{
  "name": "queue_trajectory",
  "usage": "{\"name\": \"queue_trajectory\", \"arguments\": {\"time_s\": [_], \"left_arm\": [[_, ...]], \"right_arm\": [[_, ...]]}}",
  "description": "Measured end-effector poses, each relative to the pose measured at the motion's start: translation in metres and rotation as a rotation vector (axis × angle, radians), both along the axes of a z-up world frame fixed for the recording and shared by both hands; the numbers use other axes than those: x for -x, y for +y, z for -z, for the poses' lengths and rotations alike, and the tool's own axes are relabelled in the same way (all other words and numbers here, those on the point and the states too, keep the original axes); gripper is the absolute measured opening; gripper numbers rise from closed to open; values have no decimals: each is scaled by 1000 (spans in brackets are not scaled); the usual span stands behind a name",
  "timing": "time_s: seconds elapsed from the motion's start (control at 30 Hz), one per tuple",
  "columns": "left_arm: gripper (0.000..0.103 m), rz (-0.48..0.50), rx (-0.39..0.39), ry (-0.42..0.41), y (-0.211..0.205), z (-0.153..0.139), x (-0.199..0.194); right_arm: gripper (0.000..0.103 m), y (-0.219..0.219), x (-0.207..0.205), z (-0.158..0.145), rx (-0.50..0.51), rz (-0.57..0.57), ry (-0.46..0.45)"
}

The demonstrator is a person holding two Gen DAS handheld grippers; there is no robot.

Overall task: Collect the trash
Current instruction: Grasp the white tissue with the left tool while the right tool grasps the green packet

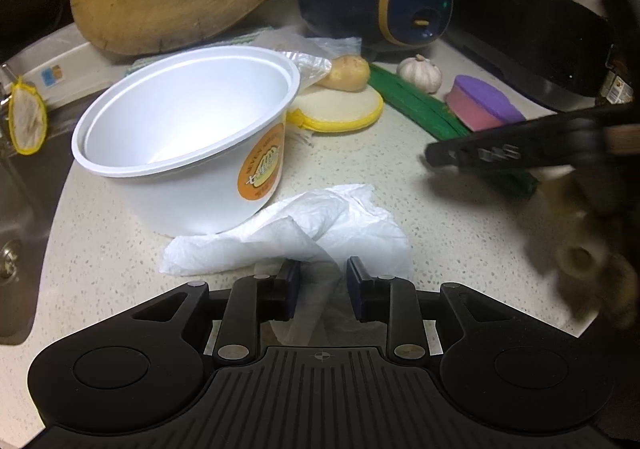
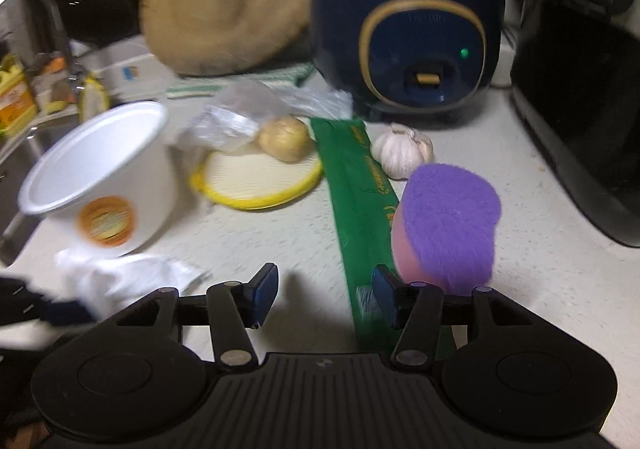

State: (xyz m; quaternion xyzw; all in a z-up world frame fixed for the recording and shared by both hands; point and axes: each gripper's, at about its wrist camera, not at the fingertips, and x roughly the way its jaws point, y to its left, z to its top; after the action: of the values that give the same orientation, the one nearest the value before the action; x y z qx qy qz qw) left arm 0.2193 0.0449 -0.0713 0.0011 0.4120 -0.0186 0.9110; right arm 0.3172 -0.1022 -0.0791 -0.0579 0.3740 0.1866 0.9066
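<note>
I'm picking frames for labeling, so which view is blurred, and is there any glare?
Right wrist view: motion blur smears the white cup and cutting board. Left wrist view: mostly sharp, only the right gripper at its edge is blurred; bright glare sits inside the white cup. Both bend the countertop fisheye-style.

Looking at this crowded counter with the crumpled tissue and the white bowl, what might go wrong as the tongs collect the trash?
1. The crumpled tissue lies against the white bowl; the left tongs, open around its near edge, might nudge the light, tilted bowl toward the sink.
2. The tissue is loose, so the grip may catch only a corner.
3. The right tongs, open, straddle the counter beside the green wrapper and could knock the purple sponge.
</note>
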Motion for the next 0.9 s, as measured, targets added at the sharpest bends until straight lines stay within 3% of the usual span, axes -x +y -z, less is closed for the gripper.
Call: {"name": "queue_trajectory", "arguments": {"time_s": [0.17, 0.33, 0.5, 0.67, 0.77, 0.9], "left_arm": [[31, -13, -9, 8, -1, 0, -5], [30, -36, 35, 3, 5, 0, -10], [28, -35, 93, -32, 13, 3, -9], [13, -54, 122, -79, 21, 7, -3], [10, -65, 196, -80, 30, 7, 2], [10, -38, 233, -121, 30, -6, 19]], "right_arm": [[52, 7, -1, 4, 58, -19, -18], [0, 0, 13, 2, 61, -45, -17], [0, -24, 17, -11, -73, -19, 49], [0, -37, 30, -26, -192, -43, 98], [0, -40, 40, -35, -209, -56, 86], [0, -47, 56, -39, -211, -57, 66]]}}
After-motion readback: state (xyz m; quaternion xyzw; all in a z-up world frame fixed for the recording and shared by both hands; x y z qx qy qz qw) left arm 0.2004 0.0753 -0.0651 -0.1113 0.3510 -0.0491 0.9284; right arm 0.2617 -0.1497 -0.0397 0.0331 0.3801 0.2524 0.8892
